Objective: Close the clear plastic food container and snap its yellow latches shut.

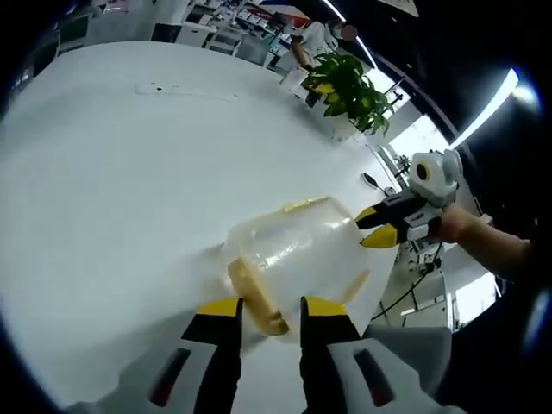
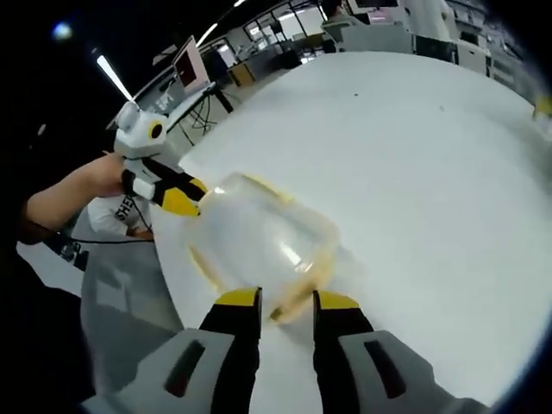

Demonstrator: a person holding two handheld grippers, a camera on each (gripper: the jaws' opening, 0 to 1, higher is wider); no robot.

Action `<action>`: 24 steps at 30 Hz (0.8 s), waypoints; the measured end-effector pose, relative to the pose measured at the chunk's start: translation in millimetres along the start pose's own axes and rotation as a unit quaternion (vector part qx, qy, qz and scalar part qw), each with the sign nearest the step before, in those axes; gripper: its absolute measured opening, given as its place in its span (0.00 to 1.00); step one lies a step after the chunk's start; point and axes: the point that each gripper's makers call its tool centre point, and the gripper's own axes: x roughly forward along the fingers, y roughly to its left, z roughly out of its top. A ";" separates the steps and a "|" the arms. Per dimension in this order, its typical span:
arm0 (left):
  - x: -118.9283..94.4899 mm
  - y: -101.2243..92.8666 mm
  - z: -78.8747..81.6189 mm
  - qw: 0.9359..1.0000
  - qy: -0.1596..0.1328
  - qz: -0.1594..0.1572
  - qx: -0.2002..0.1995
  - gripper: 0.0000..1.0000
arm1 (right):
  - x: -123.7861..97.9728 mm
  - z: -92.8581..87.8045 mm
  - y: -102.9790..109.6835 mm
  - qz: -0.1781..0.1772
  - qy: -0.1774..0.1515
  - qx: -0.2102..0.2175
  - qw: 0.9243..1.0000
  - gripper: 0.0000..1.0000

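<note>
Near the edge of the white table [image 1: 129, 172] the clear container [image 1: 297, 254] is placed, approached from opposite ends. The left gripper [image 1: 269, 304] is held open, a yellow latch [image 1: 257, 297] between its jaws, probably so it can be pressed. The right gripper [image 2: 287, 299] is also open around the opposite latch [image 2: 297, 295], likely to steady the box.

A big white table [image 1: 129, 172] in a busy room.
A green plant [image 1: 349, 90] sits at 1 o'clock, desks [image 2: 405, 30] stand behind, and long lights [image 1: 487, 108] shine above.
</note>
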 end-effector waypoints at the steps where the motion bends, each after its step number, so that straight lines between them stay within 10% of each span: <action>1: 0.0 -0.1 0.1 1.000 0.001 0.001 0.004 0.19 | 0.1 0.1 0.4 0.002 0.004 -0.004 1.000 0.19; 8: 3.9 -10.2 4.3 0.999 0.000 -0.031 0.016 0.15 | 1.2 0.0 1.7 0.005 0.032 -0.026 0.999 0.17; 24: 4.7 -2.9 -1.4 0.998 0.047 0.030 -0.008 0.20 | 0.8 -3.7 1.6 0.036 0.061 -0.009 0.997 0.17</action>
